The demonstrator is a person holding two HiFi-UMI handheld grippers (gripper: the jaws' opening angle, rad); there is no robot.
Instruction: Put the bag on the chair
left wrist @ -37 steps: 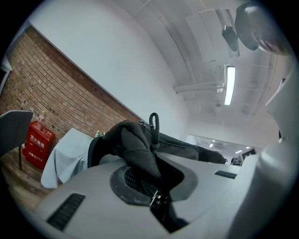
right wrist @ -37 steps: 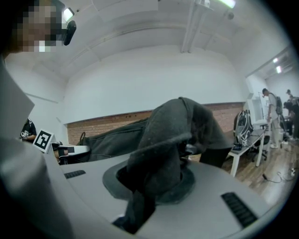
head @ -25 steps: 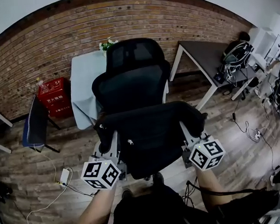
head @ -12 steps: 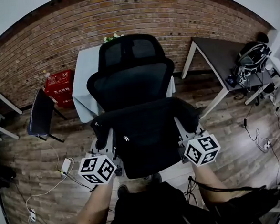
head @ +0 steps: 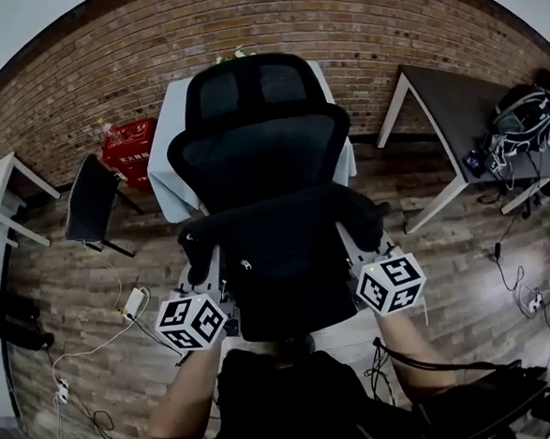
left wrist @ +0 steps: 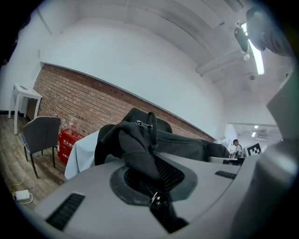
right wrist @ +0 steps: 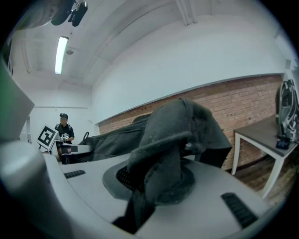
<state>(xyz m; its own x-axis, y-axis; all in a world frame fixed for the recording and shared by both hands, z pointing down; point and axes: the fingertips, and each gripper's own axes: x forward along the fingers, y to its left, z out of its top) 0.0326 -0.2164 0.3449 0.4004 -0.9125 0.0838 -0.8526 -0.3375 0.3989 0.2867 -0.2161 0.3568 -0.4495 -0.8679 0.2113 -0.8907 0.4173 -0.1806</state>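
Note:
A black office chair [head: 261,154] with a mesh back and headrest stands right in front of me. The black bag [head: 282,251] hangs stretched between my two grippers, in front of the chair back, and it hides the seat. My left gripper [head: 213,270] is shut on the bag's left end. In the left gripper view, bag fabric [left wrist: 135,147] with a zipper pull is pinched in the left gripper [left wrist: 152,198]. My right gripper [head: 356,241] is shut on the bag's right end. The right gripper view shows bunched fabric [right wrist: 175,135] clamped in the right gripper [right wrist: 140,205].
Behind the chair stands a table under a pale blue cloth [head: 169,151]. A red crate [head: 129,144] and a small grey chair [head: 91,203] are at the left. A dark table [head: 450,108] is at the right. Cables and a power strip [head: 131,304] lie on the wooden floor.
Both grippers have carried the bag forward and lower, toward the chair. The chair now looms larger and nearer in the head view. Both grips on the bag are unchanged.

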